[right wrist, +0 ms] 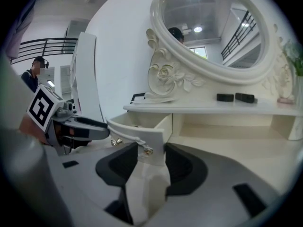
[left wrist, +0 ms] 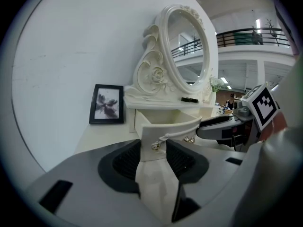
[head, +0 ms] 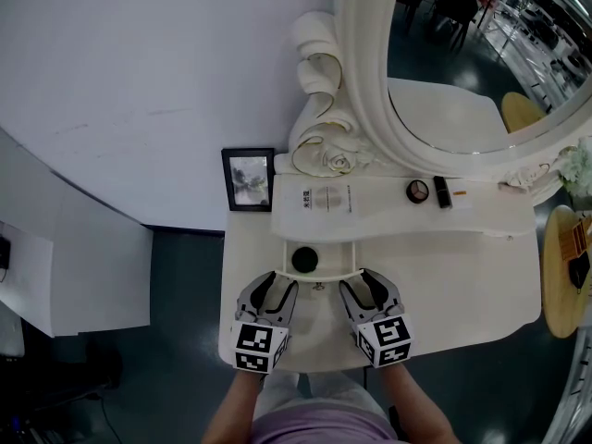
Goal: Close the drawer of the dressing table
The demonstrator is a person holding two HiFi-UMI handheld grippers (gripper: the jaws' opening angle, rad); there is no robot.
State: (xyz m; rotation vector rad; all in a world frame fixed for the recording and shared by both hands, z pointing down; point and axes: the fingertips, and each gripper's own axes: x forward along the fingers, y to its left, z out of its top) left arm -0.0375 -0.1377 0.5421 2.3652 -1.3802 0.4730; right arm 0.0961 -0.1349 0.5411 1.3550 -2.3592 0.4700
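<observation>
The white dressing table (head: 462, 285) has its small middle drawer (head: 326, 251) pulled out, with a round black object (head: 304, 260) inside. The drawer's curved front (left wrist: 166, 128) carries a cord handle (left wrist: 171, 136) with gold knobs. My left gripper (head: 280, 291) straddles the left end of that front (head: 319, 275), pads against both faces in the left gripper view (left wrist: 154, 150). My right gripper (head: 355, 291) grips the right end of the front (right wrist: 142, 135) the same way (right wrist: 150, 151). Each gripper shows in the other's view, the right one (left wrist: 210, 126) and the left one (right wrist: 92, 126).
A black picture frame (head: 248, 179) leans on the wall at the table's back left. The oval mirror (head: 481, 72) stands behind a shelf holding a leaflet (head: 324, 197), a compact (head: 418, 191) and a black stick (head: 442, 191). A round wooden stool (head: 564, 271) stands right.
</observation>
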